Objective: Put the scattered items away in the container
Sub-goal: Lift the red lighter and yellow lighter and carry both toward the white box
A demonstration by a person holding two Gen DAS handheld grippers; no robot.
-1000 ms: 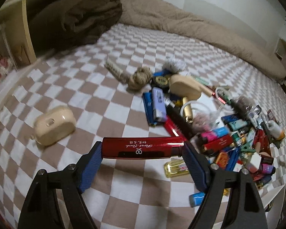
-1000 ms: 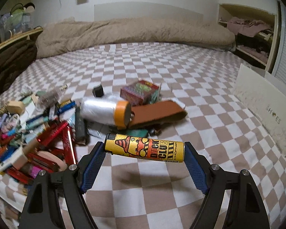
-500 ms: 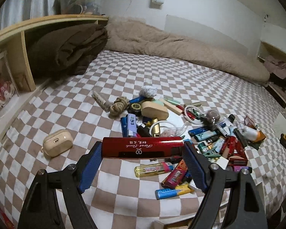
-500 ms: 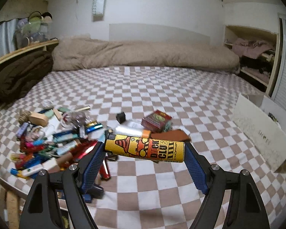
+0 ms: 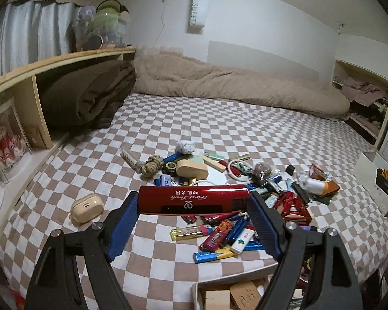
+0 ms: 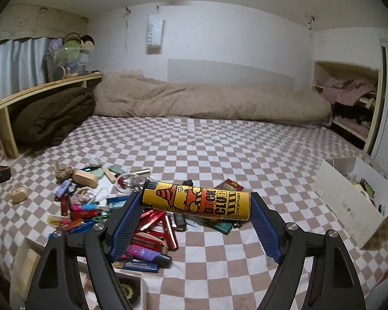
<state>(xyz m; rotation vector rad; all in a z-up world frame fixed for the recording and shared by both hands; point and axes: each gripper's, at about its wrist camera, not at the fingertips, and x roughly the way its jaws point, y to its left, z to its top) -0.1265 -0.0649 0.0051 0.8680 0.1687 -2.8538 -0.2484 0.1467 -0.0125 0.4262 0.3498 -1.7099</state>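
My left gripper [image 5: 192, 201] is shut on a long red lighter [image 5: 191, 199] and holds it crosswise, well above the bed. My right gripper [image 6: 196, 205] is shut on a yellow "Duck Club" lighter [image 6: 196, 203], also raised above the bed. A pile of scattered lighters and small items [image 5: 235, 206] lies on the checkered bedsheet [image 5: 168, 134]; it also shows in the right wrist view [image 6: 111, 206]. A white open box [image 6: 357, 204] with items inside stands on the bed at the right; its corner shows in the left wrist view [image 5: 370, 170].
A beige earbud case [image 5: 86, 208] lies apart, left of the pile. A rope knot [image 5: 150, 166] and a beige oval case [image 5: 191, 170] lie at the pile's far side. A rolled beige duvet [image 5: 232, 87], a brown blanket [image 5: 90, 98] and a wooden shelf [image 5: 25, 95] border the bed. Boxes [image 5: 232, 294] sit below its front edge.
Both grippers have lifted and pulled back from the pile, each still holding its lighter. The bed and pile now look farther away, and the white box shows more fully on the right.
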